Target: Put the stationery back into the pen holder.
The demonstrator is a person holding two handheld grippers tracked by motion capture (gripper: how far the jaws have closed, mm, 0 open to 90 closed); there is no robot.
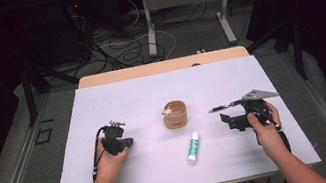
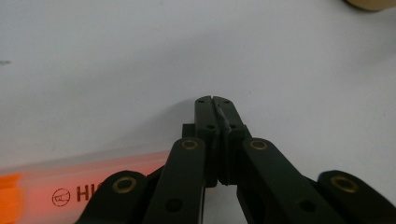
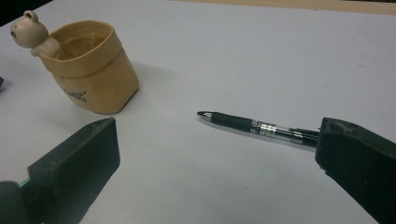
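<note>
Even overhead light fell on the pale white table top (image 1: 141,95), while its surroundings lay in deep darkness. The tan bear-trimmed cup (image 3: 91,65) cast a soft shadow. Both gripper views looked grainy, with nearby black jaws blurred.

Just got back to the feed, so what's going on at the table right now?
A person sits at a white table with a gripper in each hand. The left gripper is shut on nothing, resting over an orange highlighter. The right gripper is open, with a black pen lying just ahead by its right jaw. A tan bear cup stands mid-table, with a white and green tube lying in front of it. Nothing is held.
</note>
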